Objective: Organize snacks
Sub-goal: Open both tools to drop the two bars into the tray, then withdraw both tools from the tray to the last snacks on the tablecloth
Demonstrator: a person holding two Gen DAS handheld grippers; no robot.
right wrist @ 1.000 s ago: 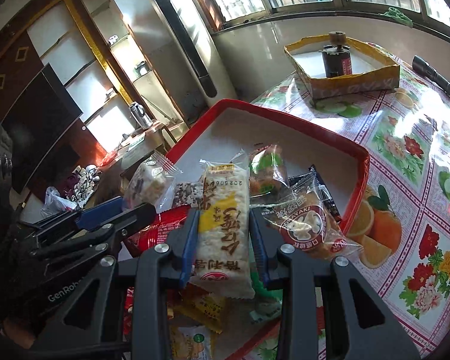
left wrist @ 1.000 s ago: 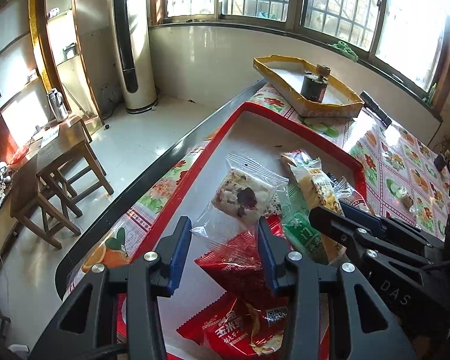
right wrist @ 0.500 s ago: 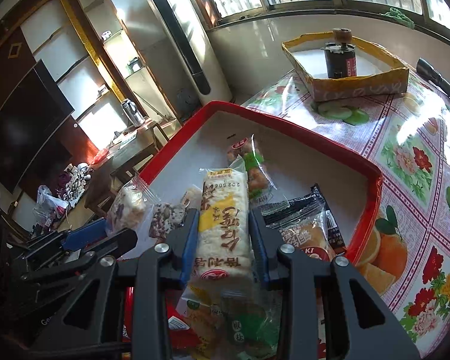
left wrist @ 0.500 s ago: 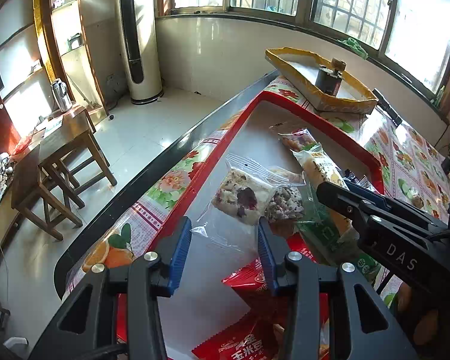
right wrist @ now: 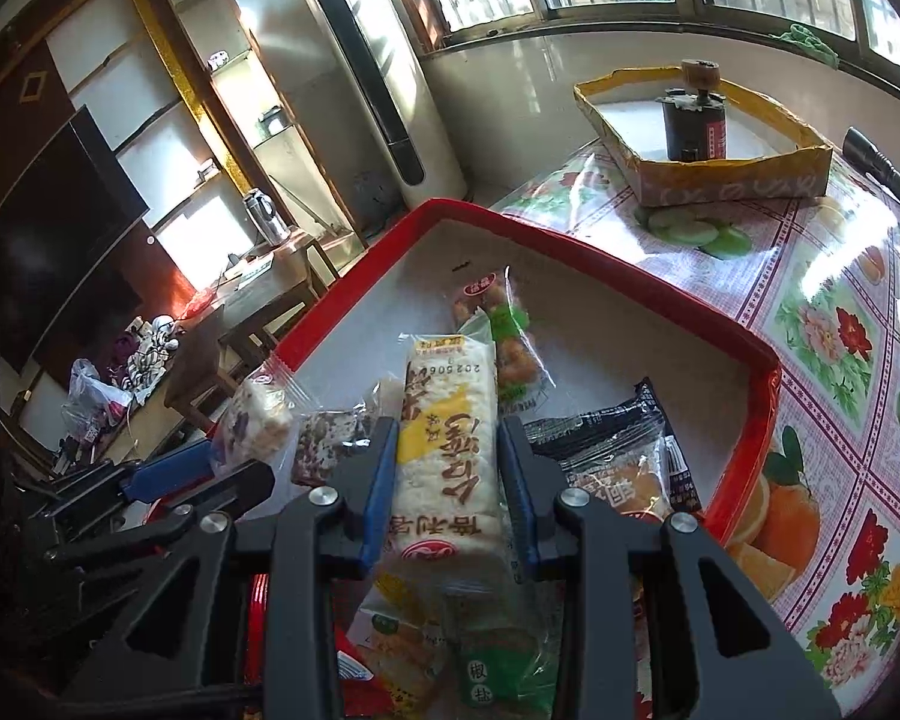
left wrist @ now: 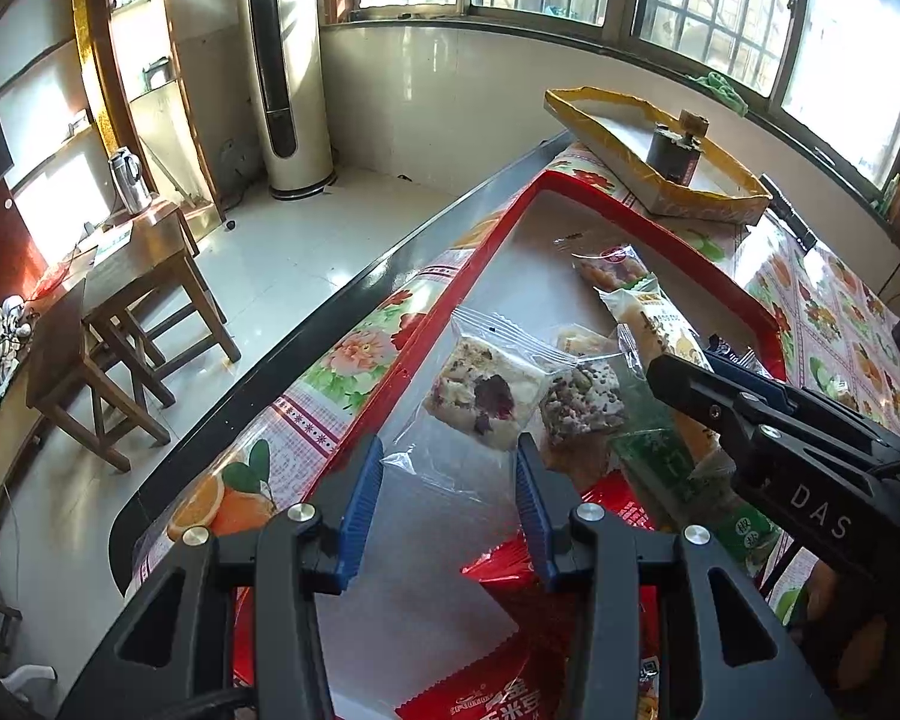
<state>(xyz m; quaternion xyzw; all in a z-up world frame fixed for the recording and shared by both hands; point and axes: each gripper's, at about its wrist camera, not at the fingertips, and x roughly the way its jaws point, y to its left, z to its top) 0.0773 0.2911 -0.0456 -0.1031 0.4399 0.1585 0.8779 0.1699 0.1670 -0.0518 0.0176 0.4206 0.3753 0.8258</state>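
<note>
I am clamping my right gripper [right wrist: 449, 480] on the rice cracker pack [right wrist: 447, 450] over the red tray [right wrist: 744, 462], while my left gripper [left wrist: 450, 501] is hanging with jaws apart and empty, most snacks still lying jumbled.

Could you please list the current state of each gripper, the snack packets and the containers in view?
right gripper: shut on the rice cracker packet
left gripper: open, holding nothing
clear nougat packet: sealed, lying flat in the red tray
yellow box: open-topped, holding a dark can
</note>
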